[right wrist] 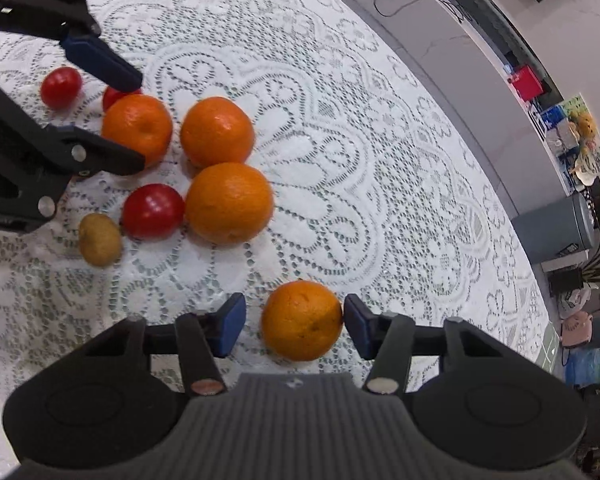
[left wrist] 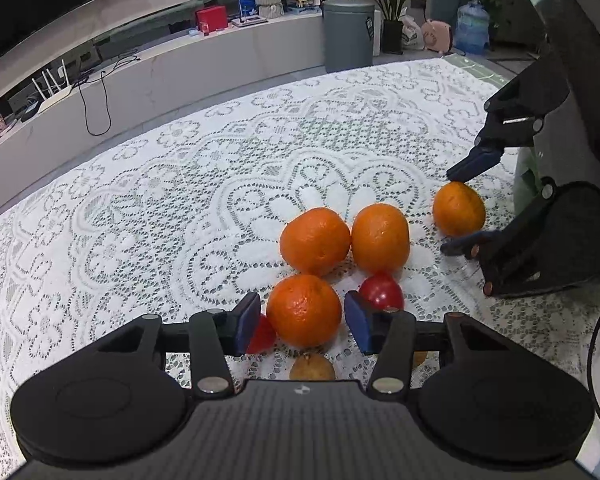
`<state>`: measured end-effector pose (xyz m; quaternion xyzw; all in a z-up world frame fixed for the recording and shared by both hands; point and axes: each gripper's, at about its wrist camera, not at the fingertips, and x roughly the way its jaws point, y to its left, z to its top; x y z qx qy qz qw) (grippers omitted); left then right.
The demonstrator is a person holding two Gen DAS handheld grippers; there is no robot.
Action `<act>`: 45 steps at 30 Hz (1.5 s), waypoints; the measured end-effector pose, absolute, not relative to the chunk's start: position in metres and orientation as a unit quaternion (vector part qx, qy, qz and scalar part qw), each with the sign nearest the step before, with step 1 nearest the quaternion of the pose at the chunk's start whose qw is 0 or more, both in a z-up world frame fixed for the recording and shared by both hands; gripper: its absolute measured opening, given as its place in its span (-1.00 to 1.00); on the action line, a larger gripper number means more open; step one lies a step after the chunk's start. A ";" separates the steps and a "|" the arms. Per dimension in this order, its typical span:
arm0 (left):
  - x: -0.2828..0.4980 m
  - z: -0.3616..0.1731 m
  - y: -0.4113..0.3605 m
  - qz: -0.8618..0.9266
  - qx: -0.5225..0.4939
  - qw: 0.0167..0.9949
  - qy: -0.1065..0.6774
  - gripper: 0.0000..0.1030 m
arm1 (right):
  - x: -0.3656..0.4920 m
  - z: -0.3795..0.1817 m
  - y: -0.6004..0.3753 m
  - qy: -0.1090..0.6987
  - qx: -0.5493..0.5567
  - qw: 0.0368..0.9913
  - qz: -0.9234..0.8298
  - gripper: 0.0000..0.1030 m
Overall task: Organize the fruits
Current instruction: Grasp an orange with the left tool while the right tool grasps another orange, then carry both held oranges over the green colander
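So right now each set of tongs is sitting around its own orange, and that's the relation everything's hanging on. The left tongs (left wrist: 302, 322) are straddling the nearest orange (left wrist: 303, 310), pads spread with a sliver of gap on both sides, so not pinching yet. It's dead centre between the fingers and round, so no long axis to worry about; I'd say closing straight in is all it's needing.

The right tongs (right wrist: 291, 326) are doing the same with the lone orange (right wrist: 302, 320) off to the side of the group. The right-hand pad (right wrist: 356, 326) is looking like it's touching the peel while the other pad (right wrist: 230, 328) is sitting clearly apart, so spread, and the fruit's lying off-centre toward the right finger.

Further out on the lace tabletop (left wrist: 140, 208), two more oranges (left wrist: 315, 240) are sitting side by side, with a red fruit (left wrist: 382, 290) just beside the left tongs. A small brownish fruit (right wrist: 99, 239) is lying close by too.
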<state>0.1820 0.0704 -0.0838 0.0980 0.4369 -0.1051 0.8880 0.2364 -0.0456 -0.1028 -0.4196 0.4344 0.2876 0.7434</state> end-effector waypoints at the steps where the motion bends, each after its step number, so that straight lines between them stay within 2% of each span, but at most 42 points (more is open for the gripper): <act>1: 0.182 -0.085 0.069 -0.103 0.101 0.887 0.438 0.10 | 0.237 -0.103 -0.046 0.434 -0.418 0.744 0.287 -0.04; 5: 0.182 -0.086 0.064 -0.099 0.117 0.887 0.436 0.05 | 0.238 -0.105 -0.047 0.430 -0.422 0.748 0.277 -0.17; 8: 0.181 -0.087 0.062 -0.097 0.115 0.887 0.437 -0.05 | 0.238 -0.105 -0.048 0.431 -0.415 0.753 0.273 -0.18; 18: 0.173 -0.076 0.063 -0.071 0.088 0.900 0.420 -0.08 | 0.227 -0.088 -0.051 0.407 -0.384 0.785 0.264 -0.19; 32: 0.134 -0.028 0.065 -0.059 0.032 0.927 0.369 -0.08 | 0.167 -0.028 -0.068 0.362 -0.244 0.851 0.291 -0.19; 45: 0.098 0.006 0.035 -0.095 -0.016 0.939 0.329 -0.09 | 0.112 -0.007 -0.135 0.355 -0.118 0.896 0.240 -0.19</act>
